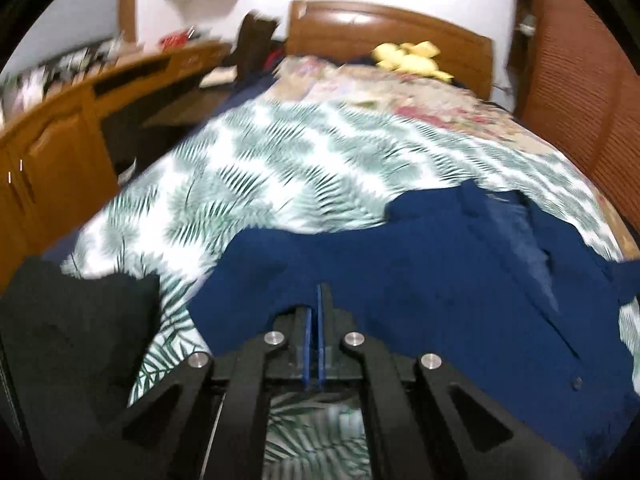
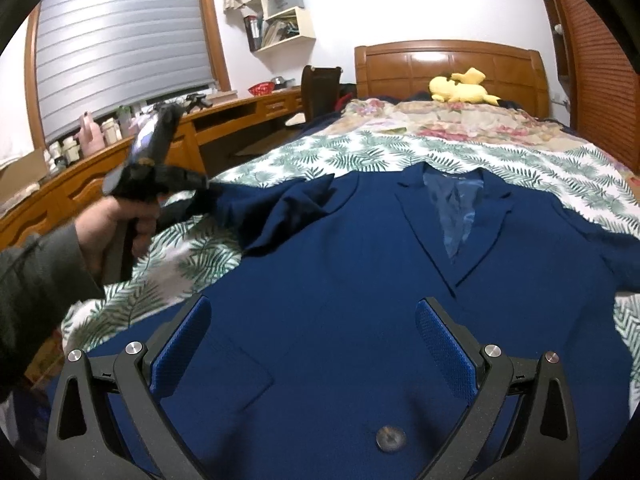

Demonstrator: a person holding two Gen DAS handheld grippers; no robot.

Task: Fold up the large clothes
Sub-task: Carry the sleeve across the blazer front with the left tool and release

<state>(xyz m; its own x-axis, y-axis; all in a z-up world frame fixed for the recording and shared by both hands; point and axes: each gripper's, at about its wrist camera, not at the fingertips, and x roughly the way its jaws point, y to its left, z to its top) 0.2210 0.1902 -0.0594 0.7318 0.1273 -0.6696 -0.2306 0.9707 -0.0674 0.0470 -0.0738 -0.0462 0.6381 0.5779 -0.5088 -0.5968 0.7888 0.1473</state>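
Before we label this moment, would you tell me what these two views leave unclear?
- Whether the left gripper pinches the sleeve: in the left wrist view the fingers look shut with no cloth visible between them; in the right wrist view motion blur smears its tips.
- The blue jacket hem: cut off by the bottom edge and the right gripper in the right wrist view.
- The desk clutter: blurred, left wrist view.

Bed [image 2: 520, 160] — blue jacket [image 2: 340, 280] spread on leaf-print cover [image 2: 360, 148].

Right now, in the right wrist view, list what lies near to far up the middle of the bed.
right gripper → jacket button → navy jacket, lapels far → palm-leaf sheet → floral blanket → yellow plush toy → wooden headboard.
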